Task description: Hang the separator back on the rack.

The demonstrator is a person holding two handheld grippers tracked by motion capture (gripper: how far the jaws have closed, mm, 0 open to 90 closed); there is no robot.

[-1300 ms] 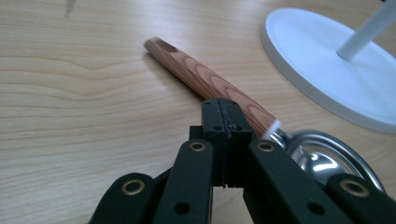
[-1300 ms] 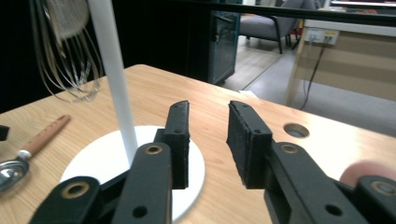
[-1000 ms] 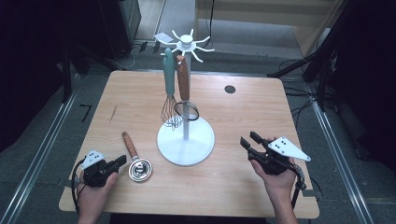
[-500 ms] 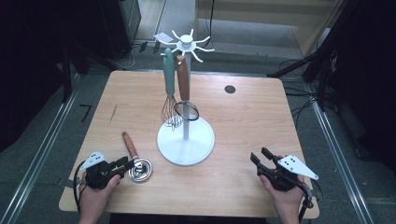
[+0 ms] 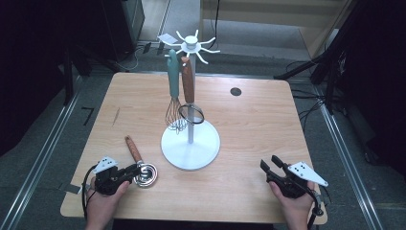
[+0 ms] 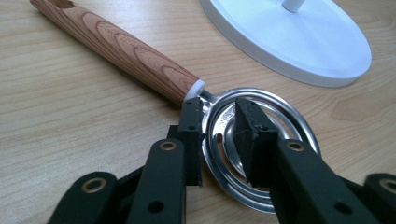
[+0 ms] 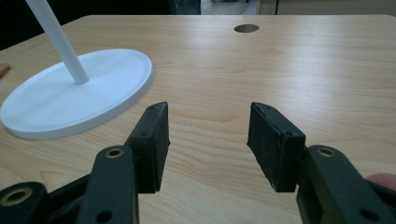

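Observation:
A utensil with a wooden handle point(image 5: 134, 149) and a round metal head point(image 5: 147, 174) lies flat on the table, left of the white stand's base point(image 5: 190, 143). My left gripper point(image 5: 135, 171) is at the head. In the left gripper view the jaws of the left gripper point(image 6: 218, 126) stand narrow, one outside the rim by the handle's point(image 6: 121, 51) neck and one inside the bowl, pressing on the metal head point(image 6: 280, 135). My right gripper point(image 5: 269, 163) rests near the front right edge. It is the right gripper point(image 7: 208, 126), open, with bare wood between its jaws.
A teal-handled whisk point(image 5: 175, 110) and a brown-handled ring utensil point(image 5: 188, 81) hang from the white stand's top hooks point(image 5: 191, 45). The stand's base point(image 7: 70, 93) lies left of my right gripper. A round hole point(image 5: 235, 91) sits in the table's far right part.
My left gripper slid right onto the utensil's metal head and its jaws narrowed. My right hand drew back toward the front right corner, gripper still open.

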